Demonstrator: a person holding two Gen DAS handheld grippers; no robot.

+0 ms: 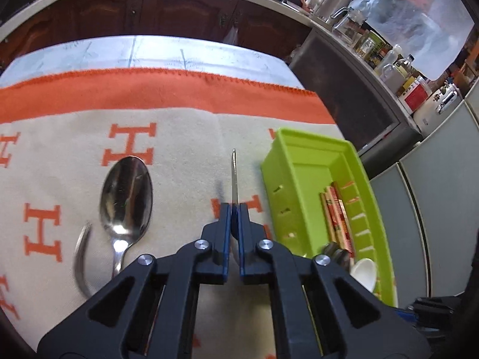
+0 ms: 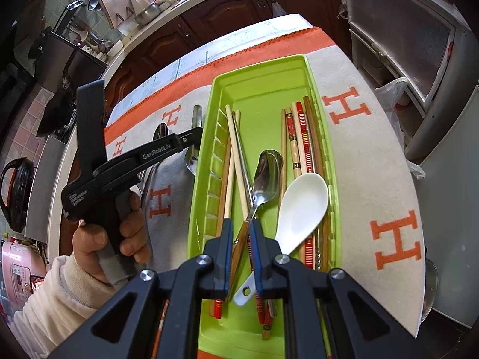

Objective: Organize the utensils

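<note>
My left gripper (image 1: 234, 209) is shut on a thin metal utensil (image 1: 234, 173) that I see edge-on, its end pointing away over the cloth. In the right wrist view this utensil (image 2: 196, 115) looks like a spoon, held just left of the green tray (image 2: 257, 68) by the left gripper (image 2: 196, 139). A large metal spoon (image 1: 125, 194) lies on the cloth to the left. My right gripper (image 2: 242, 236) hangs over the tray, shut on the wood-coloured handle of a metal spoon (image 2: 268, 170). Several chopsticks (image 2: 295, 143) and a white spoon (image 2: 302, 200) lie in the tray.
A curved metal utensil (image 1: 80, 257) lies blurred beside the large spoon. The cream cloth (image 2: 389, 179) with orange H marks covers the table. A hand in a white sleeve (image 2: 98, 239) holds the left gripper. Dark cabinets (image 1: 179, 9) and a crowded counter (image 1: 389, 68) stand behind.
</note>
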